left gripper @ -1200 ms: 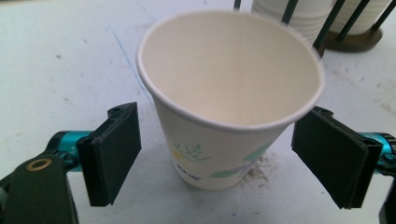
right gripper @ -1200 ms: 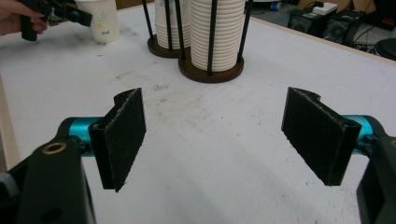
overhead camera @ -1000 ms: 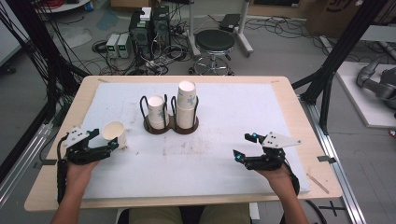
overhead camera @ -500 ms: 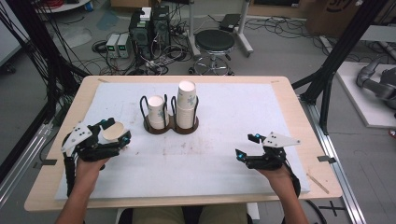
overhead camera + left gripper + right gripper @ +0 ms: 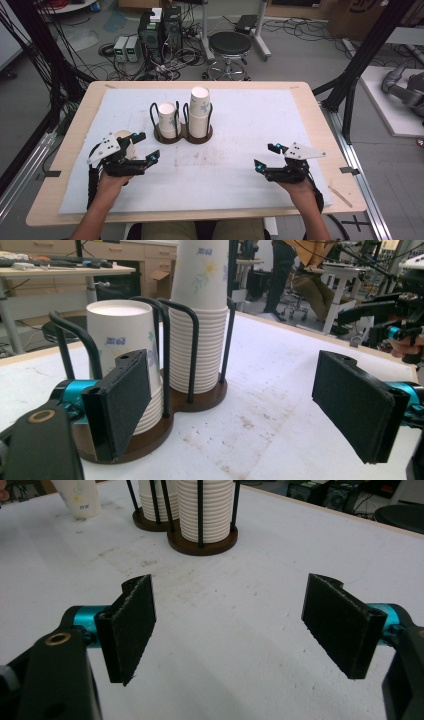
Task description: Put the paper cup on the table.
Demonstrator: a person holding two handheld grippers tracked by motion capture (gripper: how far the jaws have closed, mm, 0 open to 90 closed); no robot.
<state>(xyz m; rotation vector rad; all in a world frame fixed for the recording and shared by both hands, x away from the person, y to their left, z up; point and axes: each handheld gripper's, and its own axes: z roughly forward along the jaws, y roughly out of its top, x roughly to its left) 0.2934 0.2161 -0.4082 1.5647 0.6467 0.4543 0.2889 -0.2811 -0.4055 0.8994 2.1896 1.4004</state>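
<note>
Paper cup stacks (image 5: pixel 199 120) in a wire holder (image 5: pixel 182 134) are seen mid-worktop; a loose cup (image 5: pixel 131 145) is beside the left tongs (image 5: pixel 145 148); both tongs are held apart, right tongs (image 5: pixel 266 156) empty.

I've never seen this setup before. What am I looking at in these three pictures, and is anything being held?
There is no robot here. A person holds a two-jaw tool in each hand: the left gripper and the right gripper. One picture looks down from above the table. The other two come from a camera riding on each gripper, looking along its black jaws. On the white mat stands a dark brown wire cup holder with a short stack of white paper cups and a taller stack. A single white paper cup stands loose near the left gripper. Both grippers' jaws are open and hold nothing.
</note>
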